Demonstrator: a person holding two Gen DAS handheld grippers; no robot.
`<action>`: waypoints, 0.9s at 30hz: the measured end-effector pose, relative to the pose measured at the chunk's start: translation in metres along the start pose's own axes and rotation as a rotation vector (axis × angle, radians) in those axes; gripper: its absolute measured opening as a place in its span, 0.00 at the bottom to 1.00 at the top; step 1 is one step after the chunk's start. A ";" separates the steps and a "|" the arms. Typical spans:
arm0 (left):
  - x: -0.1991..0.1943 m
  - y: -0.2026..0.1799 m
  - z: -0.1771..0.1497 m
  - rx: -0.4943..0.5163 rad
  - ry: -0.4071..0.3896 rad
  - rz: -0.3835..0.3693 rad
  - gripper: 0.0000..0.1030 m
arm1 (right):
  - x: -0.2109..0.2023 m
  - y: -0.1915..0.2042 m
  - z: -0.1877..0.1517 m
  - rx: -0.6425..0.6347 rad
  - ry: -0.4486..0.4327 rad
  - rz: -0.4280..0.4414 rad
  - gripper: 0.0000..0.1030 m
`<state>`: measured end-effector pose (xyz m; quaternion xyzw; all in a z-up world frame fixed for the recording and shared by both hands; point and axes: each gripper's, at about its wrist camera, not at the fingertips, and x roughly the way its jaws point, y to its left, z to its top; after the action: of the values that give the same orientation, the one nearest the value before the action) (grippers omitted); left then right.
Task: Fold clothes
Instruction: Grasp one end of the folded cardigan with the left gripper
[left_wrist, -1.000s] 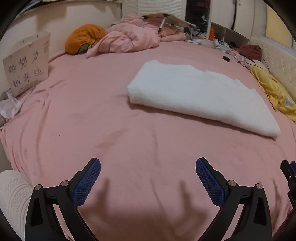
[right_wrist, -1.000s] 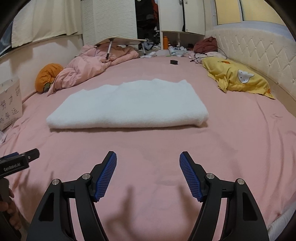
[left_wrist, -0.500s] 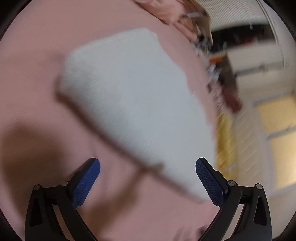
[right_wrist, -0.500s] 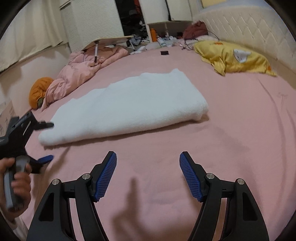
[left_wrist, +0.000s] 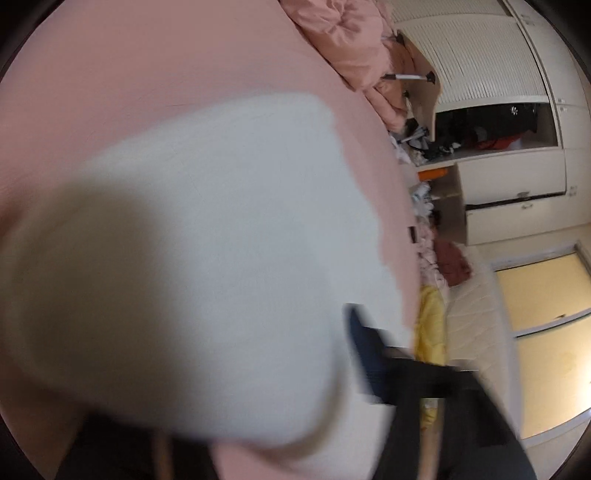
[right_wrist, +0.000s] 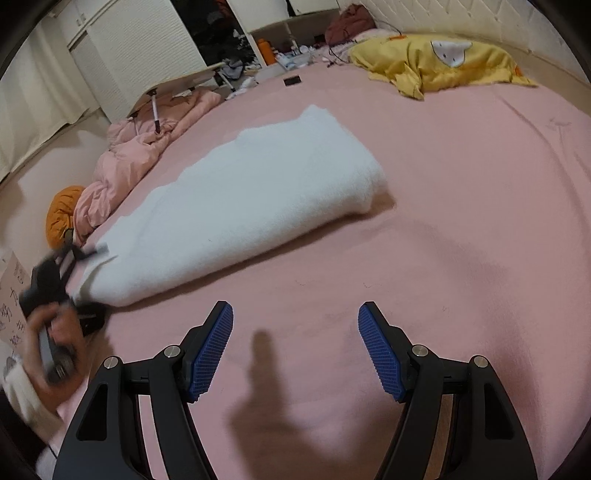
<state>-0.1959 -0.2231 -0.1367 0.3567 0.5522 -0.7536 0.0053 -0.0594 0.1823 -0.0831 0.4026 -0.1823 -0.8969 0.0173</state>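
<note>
A folded white fleece garment (right_wrist: 243, 199) lies across the middle of the pink bed (right_wrist: 461, 221). My left gripper (right_wrist: 79, 275) is at its left end, jaws either side of that end; motion blur hides whether they grip it. In the rolled, blurred left wrist view the garment (left_wrist: 192, 266) fills the frame, with one blue pad (left_wrist: 364, 354) lying over it. My right gripper (right_wrist: 295, 349) is open and empty, hovering over bare sheet in front of the garment.
A yellow pillow (right_wrist: 439, 66) lies at the far right. A pink quilt (right_wrist: 144, 155) with a small folding table (right_wrist: 184, 83) on it and an orange cushion (right_wrist: 62, 214) lie at the far left. A cardboard sign (right_wrist: 11, 306) stands at the left edge.
My left gripper has swung in from the front of the bed to the garment's left end, rolling sideways. My right gripper has shifted slightly and stayed open.
</note>
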 end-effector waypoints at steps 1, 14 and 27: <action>0.000 0.005 0.001 0.000 0.007 -0.018 0.30 | 0.002 0.007 0.009 -0.025 -0.022 0.011 0.69; 0.006 0.006 0.003 0.155 0.050 0.013 0.30 | 0.169 0.131 0.153 -0.364 -0.053 -0.036 0.68; 0.004 0.008 0.000 0.193 0.040 -0.003 0.30 | 0.178 0.094 0.131 -0.288 0.017 -0.090 0.68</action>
<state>-0.1959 -0.2244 -0.1458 0.3697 0.4775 -0.7960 -0.0412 -0.2857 0.1037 -0.0980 0.4112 -0.0332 -0.9102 0.0362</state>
